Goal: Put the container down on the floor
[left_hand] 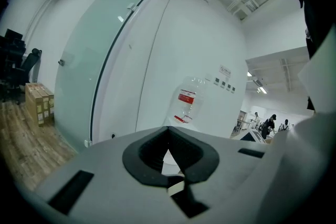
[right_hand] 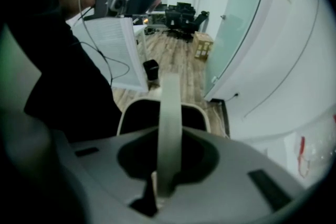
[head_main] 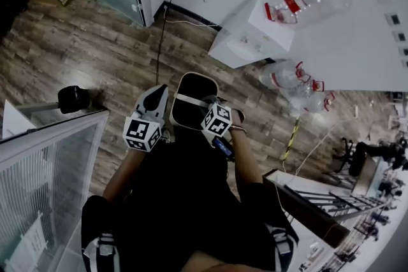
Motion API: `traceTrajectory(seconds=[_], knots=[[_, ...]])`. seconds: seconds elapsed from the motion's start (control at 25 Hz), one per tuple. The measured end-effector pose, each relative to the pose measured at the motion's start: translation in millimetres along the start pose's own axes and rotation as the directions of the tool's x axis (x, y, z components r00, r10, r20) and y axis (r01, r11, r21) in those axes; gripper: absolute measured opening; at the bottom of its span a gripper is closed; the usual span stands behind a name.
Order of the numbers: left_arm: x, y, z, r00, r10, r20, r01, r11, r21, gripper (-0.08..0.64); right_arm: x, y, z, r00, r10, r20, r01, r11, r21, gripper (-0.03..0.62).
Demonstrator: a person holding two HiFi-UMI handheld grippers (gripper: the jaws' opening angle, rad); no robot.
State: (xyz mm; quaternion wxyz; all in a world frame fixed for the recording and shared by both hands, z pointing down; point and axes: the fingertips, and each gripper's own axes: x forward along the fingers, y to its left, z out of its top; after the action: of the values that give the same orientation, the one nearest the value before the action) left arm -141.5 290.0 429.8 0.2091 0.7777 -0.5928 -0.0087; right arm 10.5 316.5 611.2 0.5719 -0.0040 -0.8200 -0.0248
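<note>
Hanging from its pale band handle [right_hand: 170, 123], the dark bucket-like container with a pale rim [head_main: 193, 76] was held above the wood-plank floor [head_main: 95, 54], near the white water dispenser cabinet [head_main: 245, 41], on the side toward the person. The right gripper [head_main: 212, 103] had its jaws clamped narrowly on that handle, presumably so the load hung upright for lowering. The left gripper [head_main: 156, 95], further from the dispenser and just beside the rim, had its jaws drawn together and held nothing identifiable; judged a steadying role. The container's interior looked dark, with no contents made out. Not yet set down.
</note>
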Motion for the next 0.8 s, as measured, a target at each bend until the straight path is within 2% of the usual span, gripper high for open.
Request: traceTrajectory(seconds=[0.36, 0.52, 0.8], knots=[[105, 5, 39, 0.997, 0.079, -0.001, -0.079, 0.997, 0.014, 0.031, 16, -93, -6, 0.999, 0.048, 0.018, -0.046, 0.996, -0.077, 0.061], [138, 6, 56, 0.994, 0.106, -0.002, -0.105, 0.993, 0.06, 0.031, 24, -133, -8, 0.998, 0.048, 0.031, -0.045, 0.992, -0.116, 0.061], [181, -1, 69, 0.996, 0.089, -0.03, -0.086, 0.993, 0.085, 0.031, 44, -189, -28, 0.999, 0.032, 0.017, -0.03, 0.994, -0.11, 0.061]])
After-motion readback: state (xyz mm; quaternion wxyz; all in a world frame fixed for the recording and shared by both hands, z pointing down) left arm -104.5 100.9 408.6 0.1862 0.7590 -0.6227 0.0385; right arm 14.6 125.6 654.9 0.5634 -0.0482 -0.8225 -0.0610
